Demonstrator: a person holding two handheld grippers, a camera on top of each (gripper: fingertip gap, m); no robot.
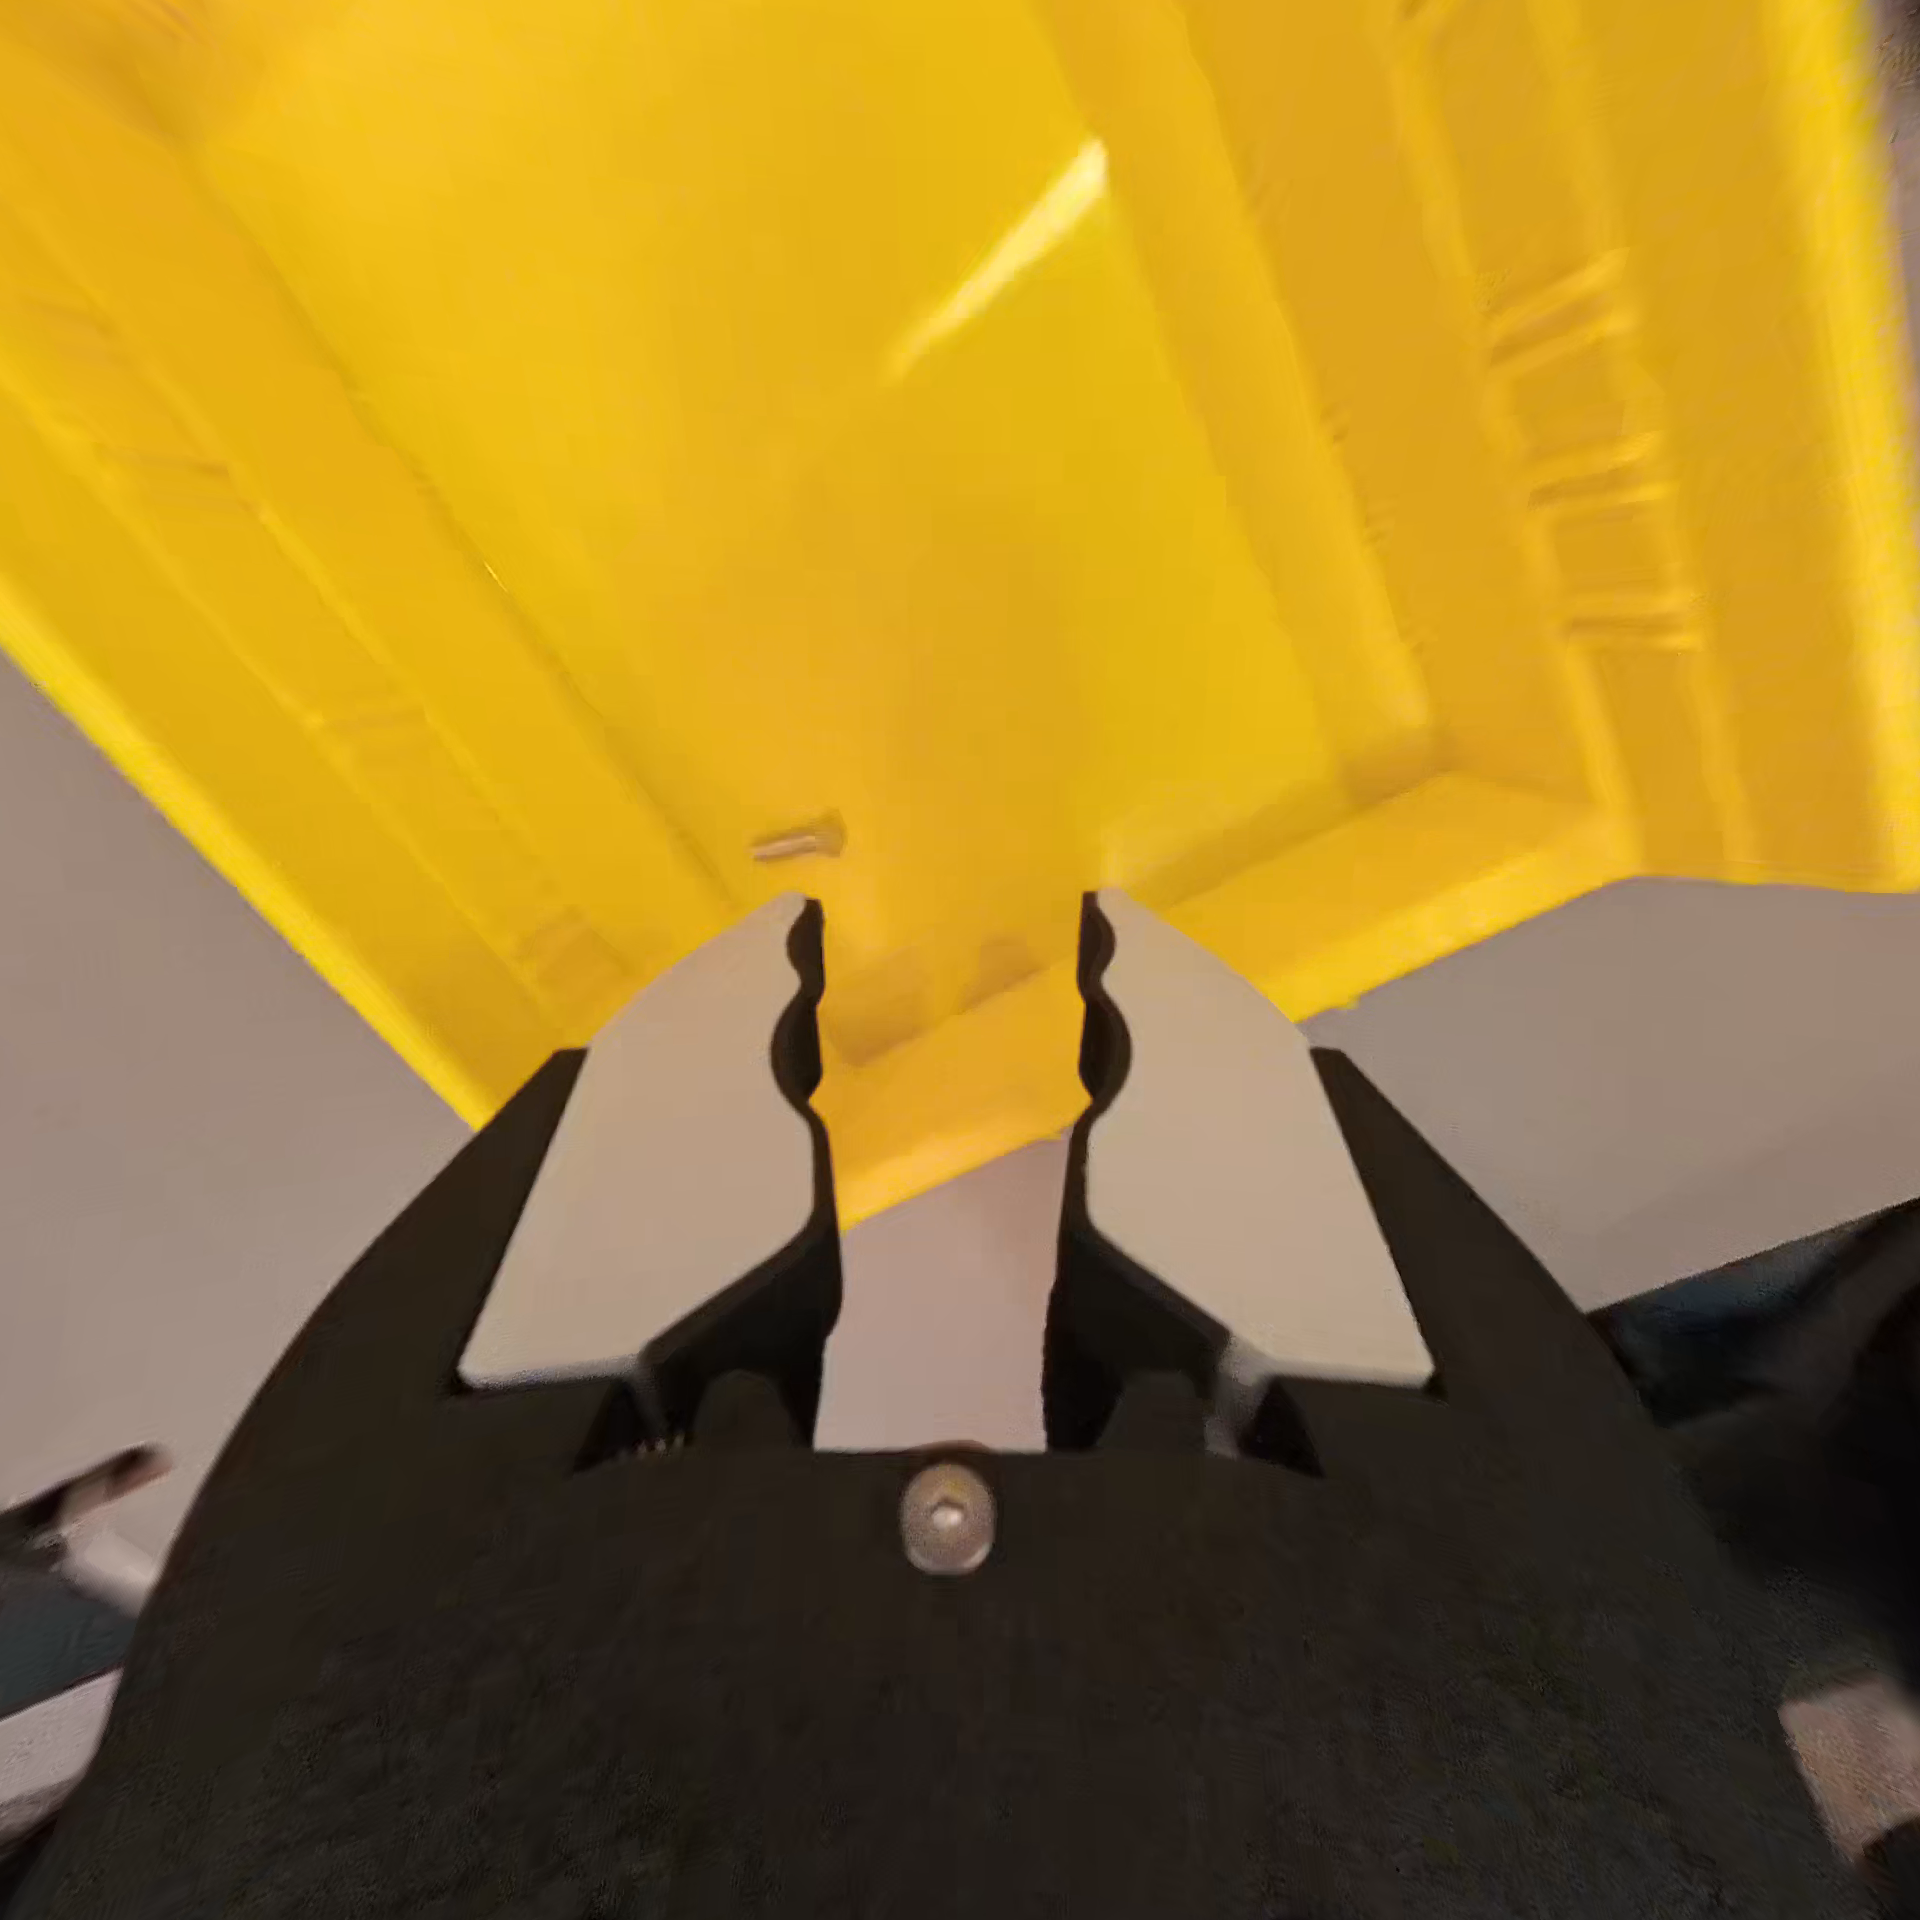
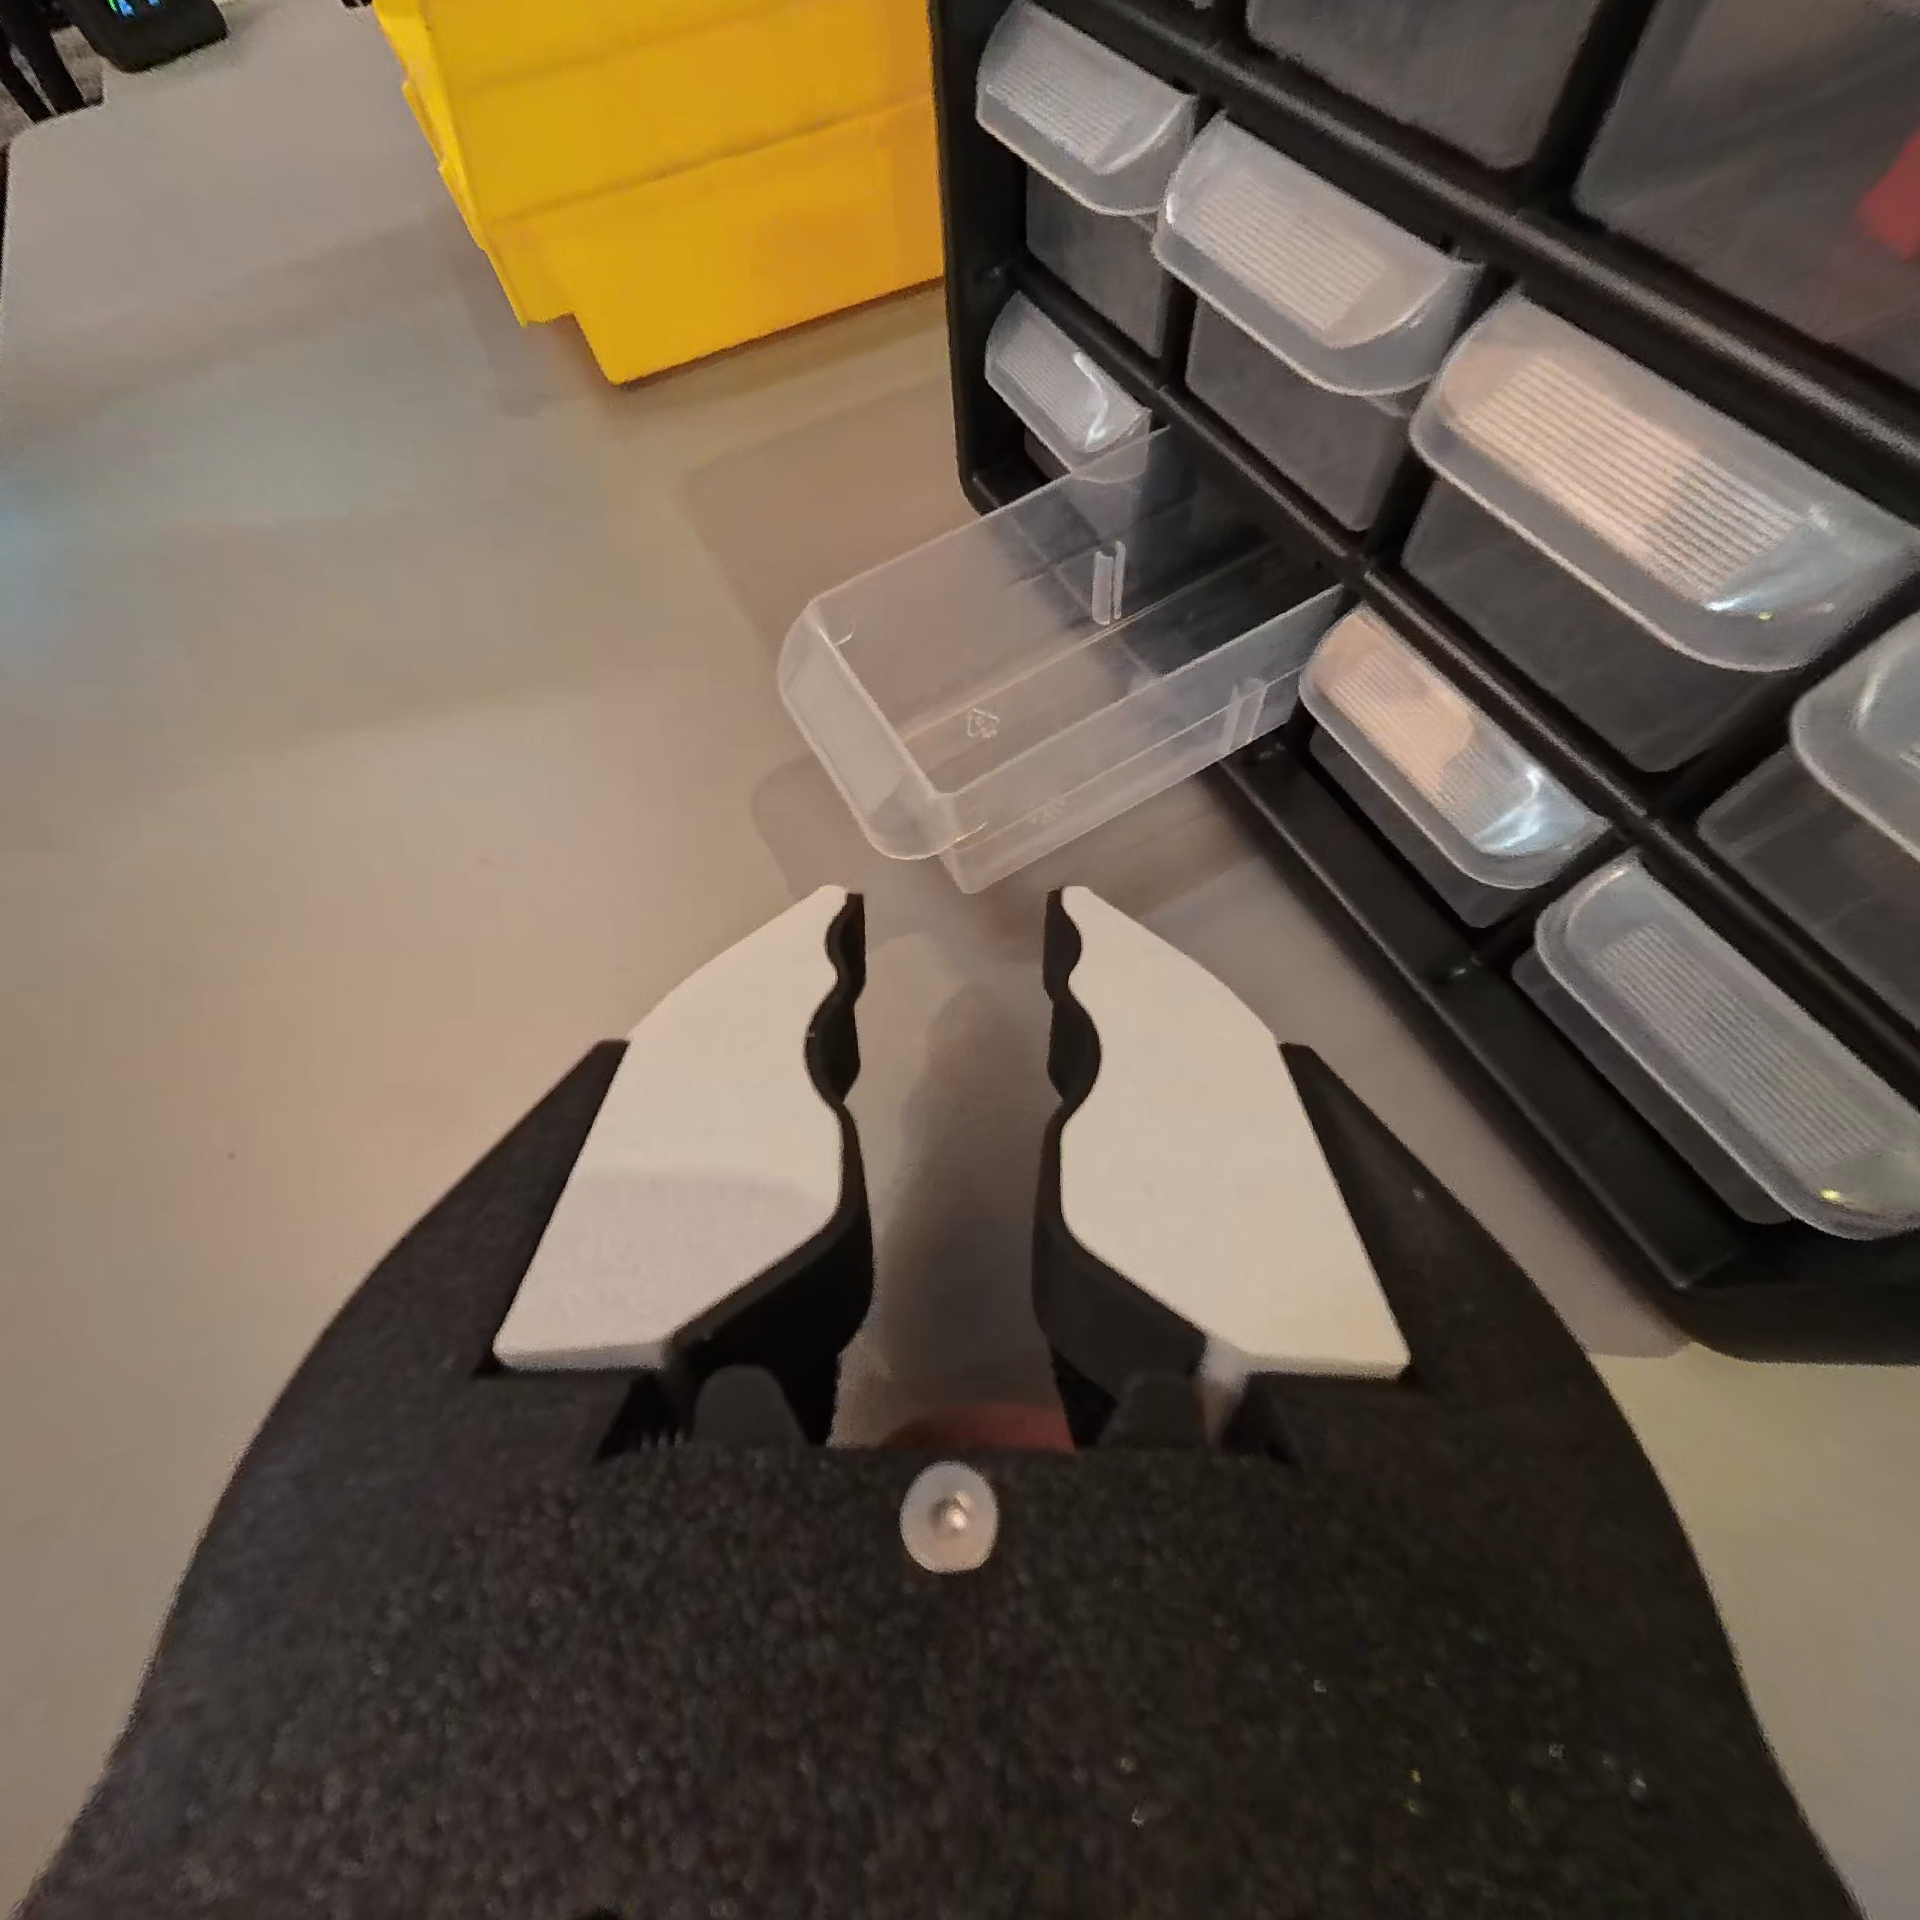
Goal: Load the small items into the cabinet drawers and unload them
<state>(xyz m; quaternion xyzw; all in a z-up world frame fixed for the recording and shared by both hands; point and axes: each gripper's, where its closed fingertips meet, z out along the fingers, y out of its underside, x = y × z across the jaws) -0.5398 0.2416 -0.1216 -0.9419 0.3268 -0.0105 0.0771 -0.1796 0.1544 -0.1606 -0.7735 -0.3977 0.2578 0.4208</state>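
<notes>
In the left wrist view my left gripper [image 1: 951,904] is open and empty, its tips over the near rim of a yellow bin [image 1: 727,416]. A small metal screw [image 1: 798,837] lies on the bin floor just beyond the left fingertip. In the right wrist view my right gripper [image 2: 954,904] is open and empty, just in front of a clear drawer [image 2: 997,717] pulled out of the bottom row of a black cabinet [image 2: 1392,831]. The drawer looks empty. The other drawers [image 2: 1621,520] are shut.
Stacked yellow bins [image 2: 707,177] stand on the grey table [image 2: 364,727] left of the cabinet. Dark objects sit at the far left table edge [image 2: 156,31]. In the left wrist view, dark cloth [image 1: 1787,1351] shows at lower right. The left gripper's tips are roughly 40 cm from the right gripper's. My left tips are about 40 cm from the black cabinet [image 2: 1392,831], my right tips only 7 cm. My left gripper is the nearer one to the small metal screw [image 1: 798,837]: about 7 cm, against 40 cm.
</notes>
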